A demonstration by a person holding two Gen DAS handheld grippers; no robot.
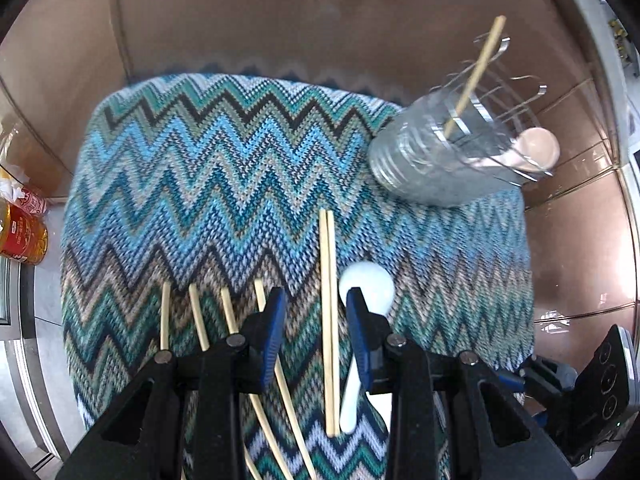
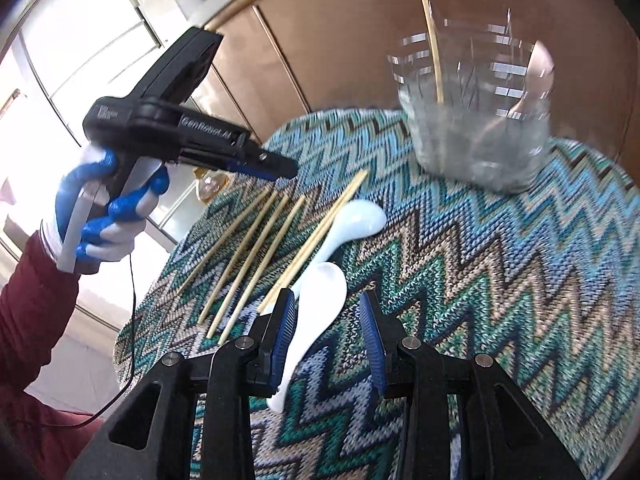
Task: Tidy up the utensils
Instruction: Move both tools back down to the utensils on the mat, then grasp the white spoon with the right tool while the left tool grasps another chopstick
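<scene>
Several wooden chopsticks [image 1: 329, 320] and a white ceramic spoon [image 1: 366, 292] lie on a zigzag knit mat [image 1: 200, 168]. My left gripper [image 1: 316, 314] is open above them, a pair of chopsticks between its fingers. A clear glass jar [image 1: 444, 156] at the far right holds one chopstick [image 1: 476, 74] and a spoon [image 1: 536, 148]. In the right wrist view my right gripper [image 2: 330, 322] is open over a second white spoon [image 2: 316, 304], beside the first spoon [image 2: 356, 220], the chopsticks [image 2: 256, 248] and the jar [image 2: 476, 132]. The left gripper [image 2: 276, 170] hovers over the chopsticks.
A bottle of yellow oil with a red label [image 1: 24, 236] stands left of the mat. Brown cabinet panels [image 1: 320, 20] rise behind the table. The person's gloved hand [image 2: 108, 216] and red sleeve [image 2: 32, 320] are at the left.
</scene>
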